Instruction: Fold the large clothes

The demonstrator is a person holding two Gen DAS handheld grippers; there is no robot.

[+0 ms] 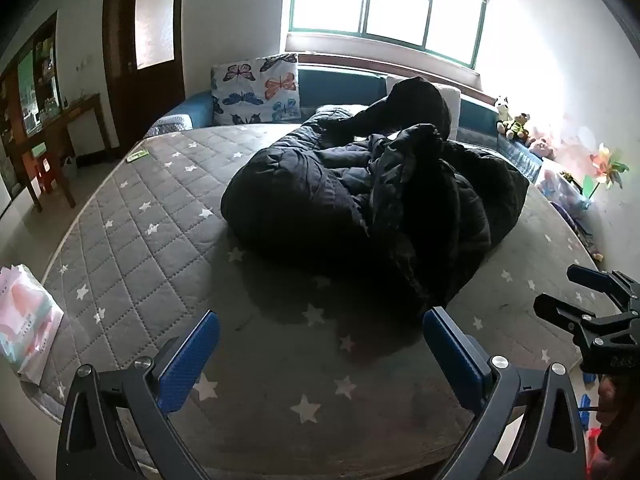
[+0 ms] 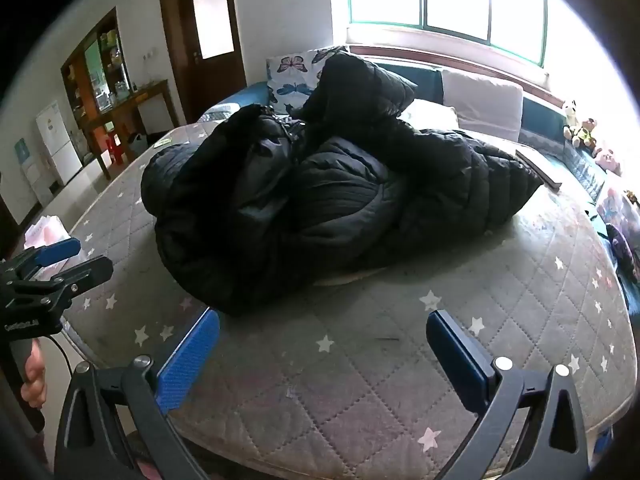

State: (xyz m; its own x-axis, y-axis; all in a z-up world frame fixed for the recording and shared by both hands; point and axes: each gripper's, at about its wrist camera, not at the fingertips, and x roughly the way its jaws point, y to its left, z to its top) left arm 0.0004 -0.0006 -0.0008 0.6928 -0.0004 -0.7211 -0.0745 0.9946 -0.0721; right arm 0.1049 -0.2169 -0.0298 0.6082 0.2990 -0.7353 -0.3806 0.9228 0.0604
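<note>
My 2 claws, the left gripper (image 1: 320, 350) and right gripper (image 2: 322, 350), are spread wide and empty at the bottom, and the black puffer coat (image 1: 360, 204) lies bunched mid-frame on the star mattress (image 1: 132, 216), so I might pinch only 1 slippery puffy layer and drop it.

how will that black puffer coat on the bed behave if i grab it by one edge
The black puffer coat lies crumpled in soft folds, so it will probably droop and trail rather than lift whole. Its quilted, puffy bulk suggests it is light for its size. The shell looks smooth, so it may slip from a shallow pinch.
</note>
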